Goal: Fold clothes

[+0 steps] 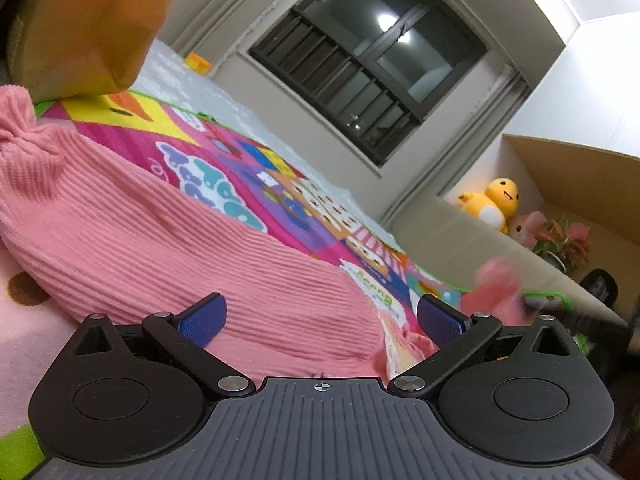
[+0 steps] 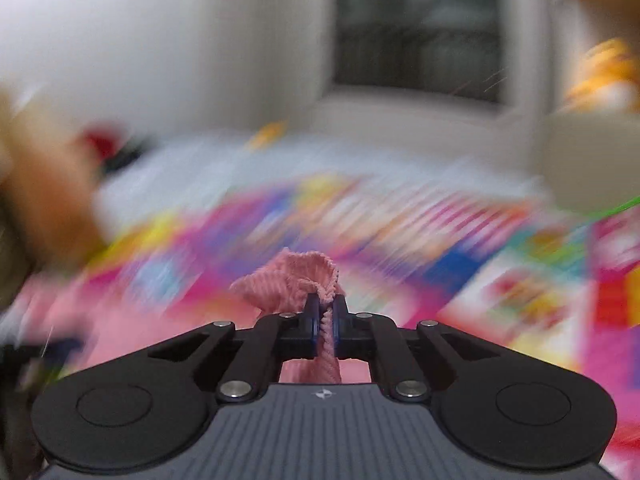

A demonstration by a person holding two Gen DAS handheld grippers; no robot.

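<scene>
A pink ribbed garment (image 1: 168,240) lies spread over a colourful play mat (image 1: 280,184). My left gripper (image 1: 320,320) hovers just above its cloth, open, with nothing between its blue pads (image 1: 202,322). In the left wrist view a blurred pink bunch (image 1: 498,288) hangs at the right with a dark gripper part below it. In the right wrist view my right gripper (image 2: 326,318) is shut on a bunched fold of the pink garment (image 2: 294,280), held above the mat. That view is smeared by motion.
A barred dark window (image 1: 368,72) fills the far wall. An open cardboard box (image 1: 580,184) with a yellow plush toy (image 1: 494,202) and a potted plant (image 1: 560,240) stands at the right. A person's orange sleeve (image 1: 96,24) hangs at the upper left.
</scene>
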